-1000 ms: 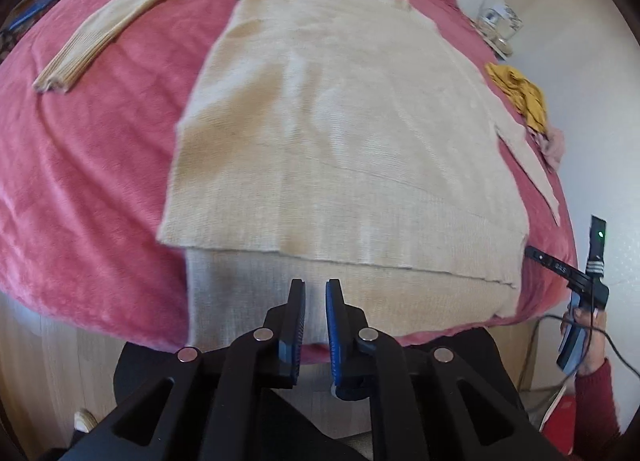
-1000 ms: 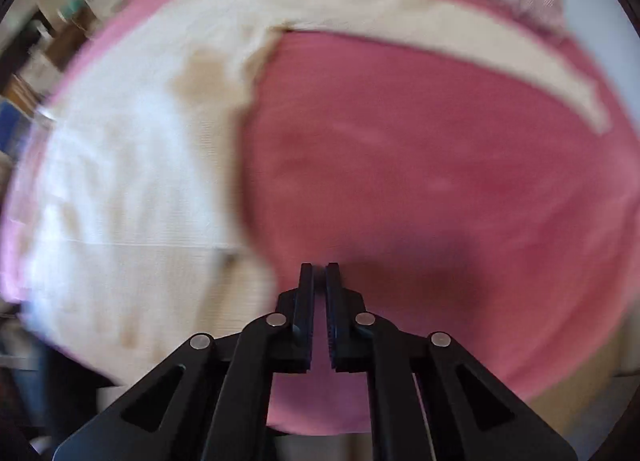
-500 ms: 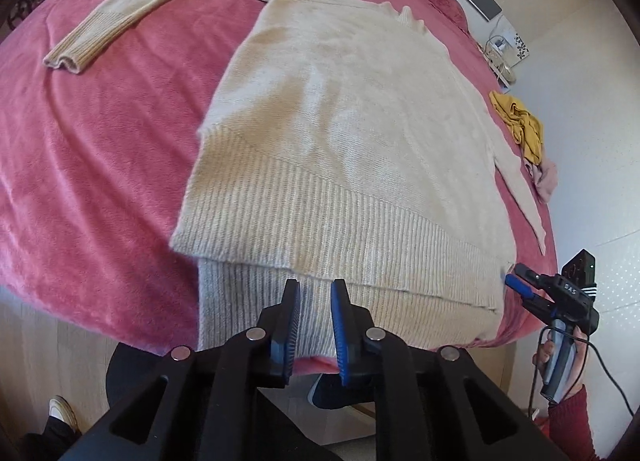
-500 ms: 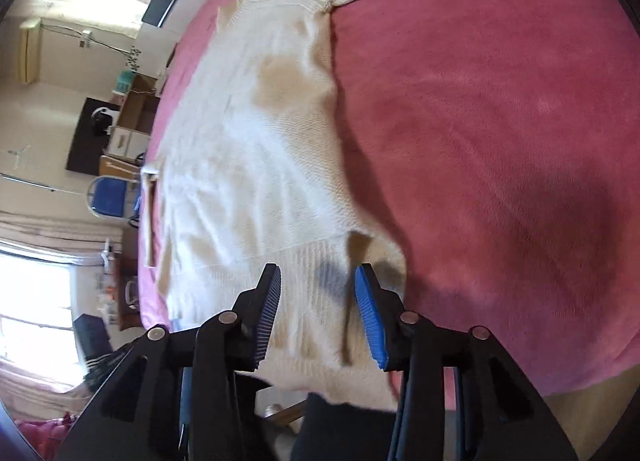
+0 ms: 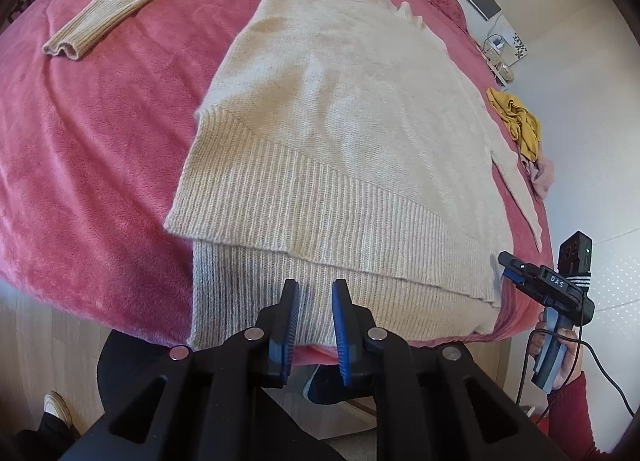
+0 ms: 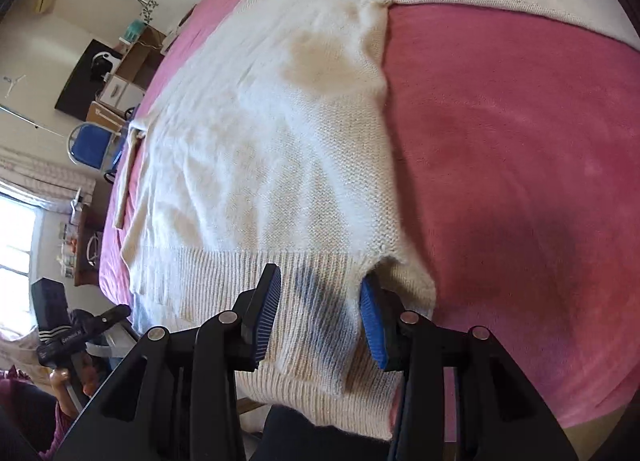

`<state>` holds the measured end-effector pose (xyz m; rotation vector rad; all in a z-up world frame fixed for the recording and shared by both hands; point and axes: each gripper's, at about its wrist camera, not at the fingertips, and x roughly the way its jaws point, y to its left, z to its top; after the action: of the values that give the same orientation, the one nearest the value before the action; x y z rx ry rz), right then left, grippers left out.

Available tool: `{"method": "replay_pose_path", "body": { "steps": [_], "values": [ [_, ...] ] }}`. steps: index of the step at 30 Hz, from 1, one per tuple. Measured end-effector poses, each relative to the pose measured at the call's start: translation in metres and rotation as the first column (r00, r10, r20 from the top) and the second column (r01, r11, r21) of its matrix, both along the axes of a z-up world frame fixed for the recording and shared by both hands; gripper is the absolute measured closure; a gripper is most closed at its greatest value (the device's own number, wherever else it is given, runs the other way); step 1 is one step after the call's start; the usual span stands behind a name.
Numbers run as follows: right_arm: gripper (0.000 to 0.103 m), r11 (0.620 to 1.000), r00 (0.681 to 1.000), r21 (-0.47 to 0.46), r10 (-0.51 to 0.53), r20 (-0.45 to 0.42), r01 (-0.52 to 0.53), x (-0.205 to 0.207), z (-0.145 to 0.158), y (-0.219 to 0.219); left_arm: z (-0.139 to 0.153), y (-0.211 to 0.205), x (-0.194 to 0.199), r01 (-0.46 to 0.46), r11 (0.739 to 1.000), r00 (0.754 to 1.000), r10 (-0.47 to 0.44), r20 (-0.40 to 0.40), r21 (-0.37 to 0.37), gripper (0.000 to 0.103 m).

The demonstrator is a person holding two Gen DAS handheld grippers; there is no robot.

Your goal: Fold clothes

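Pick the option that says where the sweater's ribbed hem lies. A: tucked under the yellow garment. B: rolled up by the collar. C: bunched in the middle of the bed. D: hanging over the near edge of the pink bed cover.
D: the cream sweater lies flat, and its ribbed hem drapes over the near edge of the pink bed cover.

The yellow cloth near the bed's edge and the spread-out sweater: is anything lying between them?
In the left wrist view, only bare pink blanket separates the yellow cloth from the sweater. Lower down, the sweater's sleeve crosses that strip.
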<state>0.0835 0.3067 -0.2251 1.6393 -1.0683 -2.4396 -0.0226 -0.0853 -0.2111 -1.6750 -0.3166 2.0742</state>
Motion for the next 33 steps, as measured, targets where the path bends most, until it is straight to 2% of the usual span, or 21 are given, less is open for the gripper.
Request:
{"method": "replay_pose_path", "body": {
  "steps": [2, 4, 5, 6, 7, 9, 14, 19, 22, 27, 29, 31, 33],
  "values": [
    [0.061, 0.999, 0.999, -0.034, -0.011, 0.035, 0.012, -0.010, -0.004, 0.000, 0.000, -0.001, 0.001, -0.002, 1.000, 1.000, 0.002, -0.002, 0.003, 0.087],
    [0.061, 0.997, 0.999, -0.070, -0.028, 0.030, 0.030, -0.004, -0.004, 0.006, 0.000, -0.002, 0.002, -0.006, 1.000, 1.000, 0.006, -0.003, 0.006, 0.086],
    [0.066, 0.995, 0.999, -0.089, -0.040, 0.023, 0.042, -0.001, -0.003, 0.009, 0.000, -0.003, 0.003, -0.009, 1.000, 1.000, 0.009, -0.004, 0.006, 0.086],
    [0.099, 0.992, 0.998, -0.108, -0.058, 0.009, 0.059, 0.002, -0.002, 0.012, 0.000, -0.005, 0.003, -0.012, 1.000, 1.000, 0.012, -0.002, 0.007, 0.086],
    [0.101, 0.990, 0.996, -0.115, -0.089, -0.015, 0.087, 0.006, 0.000, 0.017, -0.001, -0.007, 0.003, -0.017, 1.000, 1.000, 0.017, 0.000, 0.009, 0.086],
    [0.102, 0.996, 0.996, 0.004, -0.087, 0.002, 0.087, 0.011, 0.005, 0.017, -0.002, -0.010, 0.004, -0.029, 1.000, 1.000, 0.029, 0.002, 0.008, 0.086],
    [0.102, 0.979, 0.998, 0.196, -0.059, 0.014, 0.055, 0.030, 0.022, 0.012, -0.001, -0.028, 0.005, -0.090, 0.996, 0.996, 0.090, -0.004, 0.009, 0.086],
    [0.102, 0.956, 0.999, 0.291, -0.036, -0.038, 0.046, 0.054, 0.060, 0.006, 0.005, -0.050, 0.003, -0.170, 0.984, 0.985, 0.171, -0.024, 0.053, 0.083],
    [0.102, 0.934, 0.999, 0.355, -0.038, -0.004, 0.037, 0.045, 0.058, -0.002, 0.007, -0.055, -0.006, -0.191, 0.980, 0.981, 0.193, -0.037, 0.054, 0.082],
    [0.102, 0.941, 0.995, 0.340, -0.044, 0.090, 0.011, 0.014, 0.023, -0.014, 0.010, -0.032, -0.025, -0.138, 0.990, 0.988, 0.138, -0.074, 0.007, 0.082],
    [0.100, 0.960, 0.995, 0.279, -0.020, 0.102, -0.010, 0.010, 0.014, -0.018, 0.008, -0.019, -0.035, -0.117, 0.992, 0.990, 0.113, -0.089, -0.049, 0.081],
    [0.097, 0.954, 0.990, 0.297, -0.010, 0.139, -0.032, 0.009, 0.009, -0.020, 0.001, -0.007, -0.042, -0.089, 0.991, 0.993, 0.081, -0.085, -0.104, 0.081],
    [0.087, 0.949, 0.989, 0.315, -0.020, 0.149, -0.028, 0.013, 0.011, -0.017, -0.007, 0.003, -0.047, -0.068, 0.986, 0.996, 0.057, -0.075, -0.150, 0.081]
  ]
}}
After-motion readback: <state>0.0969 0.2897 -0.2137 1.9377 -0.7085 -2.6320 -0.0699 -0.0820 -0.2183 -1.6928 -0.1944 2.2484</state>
